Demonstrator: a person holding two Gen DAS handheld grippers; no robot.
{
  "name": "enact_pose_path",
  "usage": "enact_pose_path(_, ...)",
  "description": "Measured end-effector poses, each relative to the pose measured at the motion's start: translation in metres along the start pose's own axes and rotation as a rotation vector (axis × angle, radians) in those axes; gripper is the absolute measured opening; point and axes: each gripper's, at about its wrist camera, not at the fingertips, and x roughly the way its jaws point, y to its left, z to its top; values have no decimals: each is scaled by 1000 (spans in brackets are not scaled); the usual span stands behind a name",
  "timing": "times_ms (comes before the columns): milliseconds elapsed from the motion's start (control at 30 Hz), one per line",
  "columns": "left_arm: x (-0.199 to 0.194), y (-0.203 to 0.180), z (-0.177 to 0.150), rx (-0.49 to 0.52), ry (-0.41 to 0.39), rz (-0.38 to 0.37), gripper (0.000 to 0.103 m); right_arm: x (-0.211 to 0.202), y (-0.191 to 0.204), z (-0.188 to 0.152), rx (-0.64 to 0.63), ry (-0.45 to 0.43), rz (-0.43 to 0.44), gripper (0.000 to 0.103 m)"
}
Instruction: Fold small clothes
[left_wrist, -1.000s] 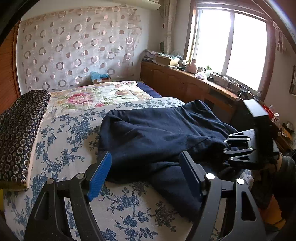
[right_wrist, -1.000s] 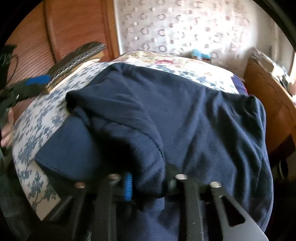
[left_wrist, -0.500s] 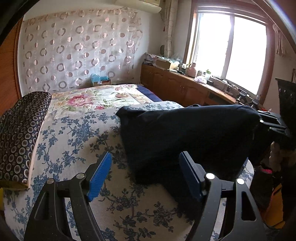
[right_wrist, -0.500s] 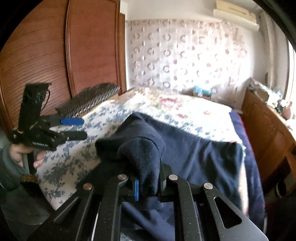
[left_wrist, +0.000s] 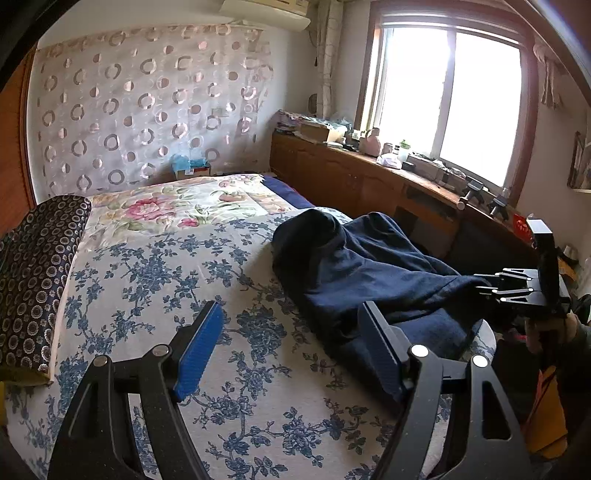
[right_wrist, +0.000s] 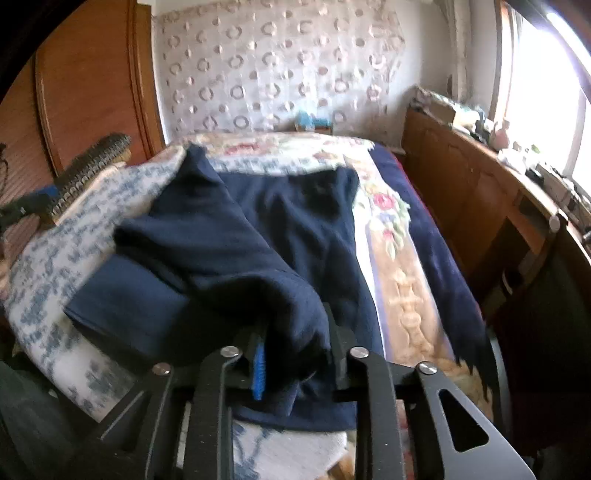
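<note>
one navy garment (left_wrist: 369, 273) lies bunched on the right half of the bed (left_wrist: 155, 280); two grippers are in view. one dark patterned cushion (left_wrist: 33, 273) sits on the bed's left edge. the left gripper (left_wrist: 288, 347) hangs above the floral sheet, tilted downward, jaws spread wide with nothing between them; its right finger overlaps the garment's near edge in the picture, and contact cannot be told. the right gripper (right_wrist: 295, 362) points down at the near bed edge, held by a hand (left_wrist: 546, 328) at far right. its jaws have just been opening; a fold of the garment stands between them, and whether the pads press it cannot be told. only the left wrist view shows the window (left_wrist: 447, 99); only the right wrist view shows the wooden wardrobe (right_wrist: 96, 81).
</note>
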Motion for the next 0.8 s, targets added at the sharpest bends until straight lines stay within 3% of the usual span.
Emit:
enact_pose_path(67,0,-1,0,0,-1,-2,76,-3,2,1,7,-1,-12,50)
enact_pose_path(400,0,-4,0,2,-6,-1,76,-32,18,8,-47,-98,19,57)
enact_pose_path(800,-3,0,-3,-12,-12,14,76,36,60,38,-153,-76,159,59)
